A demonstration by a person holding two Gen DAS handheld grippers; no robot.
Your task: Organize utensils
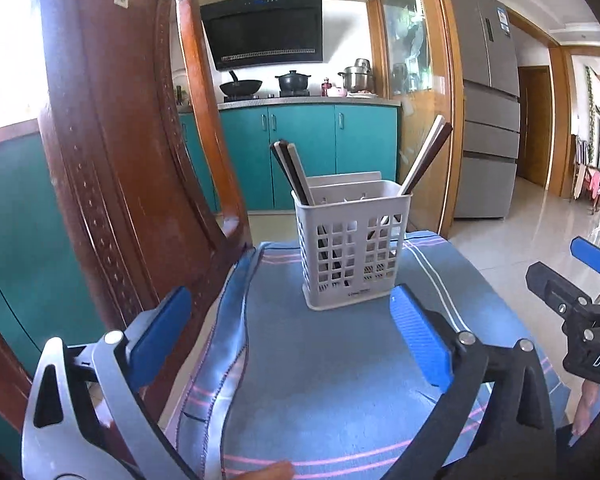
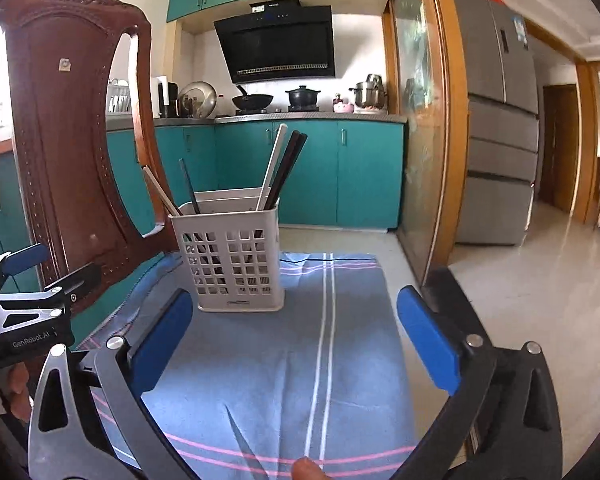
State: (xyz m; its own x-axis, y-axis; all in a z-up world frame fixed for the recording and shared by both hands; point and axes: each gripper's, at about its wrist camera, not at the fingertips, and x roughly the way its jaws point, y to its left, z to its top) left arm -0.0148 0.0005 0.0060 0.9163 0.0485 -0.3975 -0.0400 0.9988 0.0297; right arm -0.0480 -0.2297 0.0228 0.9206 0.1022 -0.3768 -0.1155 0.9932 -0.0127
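Left tongs (image 1: 296, 332): spread wide, nothing between the blue pads. Right tongs (image 2: 294, 340): likewise spread and unloaded. Both hover low over the blue striped cloth (image 1: 332, 380) on the table, pointing toward the kitchen.

White slotted utensil holder (image 1: 352, 240) stands upright on the far part of the cloth, straight ahead of the left tongs and slightly right of their centerline; from the right wrist view the holder (image 2: 236, 256) sits ahead and to the left. Judged: left tongs are the nearer and better aligned.

Chopsticks already in the holder in 2 groups: 1 bundle leaning left (image 1: 290, 172), 1 leaning right (image 1: 424, 160). Long axes near vertical, tilted outward, tips down.

No loose utensil visible on the cloth in either view. Wooden chair back (image 1: 112, 140) rises just beside the holder on the left; any approach from that side is tight.

Judged: sorting appears largely done.
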